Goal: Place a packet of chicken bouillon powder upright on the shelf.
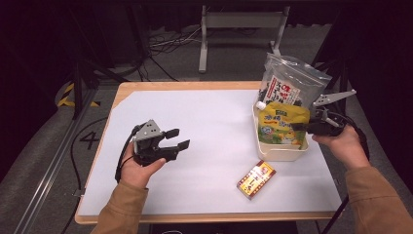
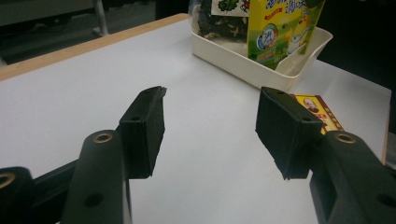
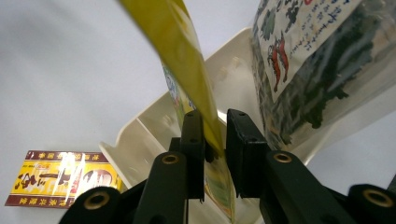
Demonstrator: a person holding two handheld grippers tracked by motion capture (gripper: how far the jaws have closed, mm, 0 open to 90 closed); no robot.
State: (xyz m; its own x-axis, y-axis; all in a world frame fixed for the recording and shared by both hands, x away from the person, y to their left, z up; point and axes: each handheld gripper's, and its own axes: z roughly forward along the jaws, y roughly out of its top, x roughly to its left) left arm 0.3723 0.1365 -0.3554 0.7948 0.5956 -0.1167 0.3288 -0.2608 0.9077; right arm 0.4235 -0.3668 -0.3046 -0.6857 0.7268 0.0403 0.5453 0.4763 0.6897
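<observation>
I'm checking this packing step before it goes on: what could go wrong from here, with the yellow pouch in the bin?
1. The right gripper has only the thin edge of the yellow pouch between its jaws, and there looks to be a gap at one pad; the pouch could slip and flop.
2. The seaweed bag leans tall over the white bin; a nudge might tip it out.
3. The red and yellow box lies close by the bin and could get knocked.

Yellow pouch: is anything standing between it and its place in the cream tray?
Nothing visible. The yellow pouch already stands inside the cream tray, its edge between the jaws of the right gripper. The seaweed bag stands behind it in the tray; the small box lies outside on the table.
</observation>
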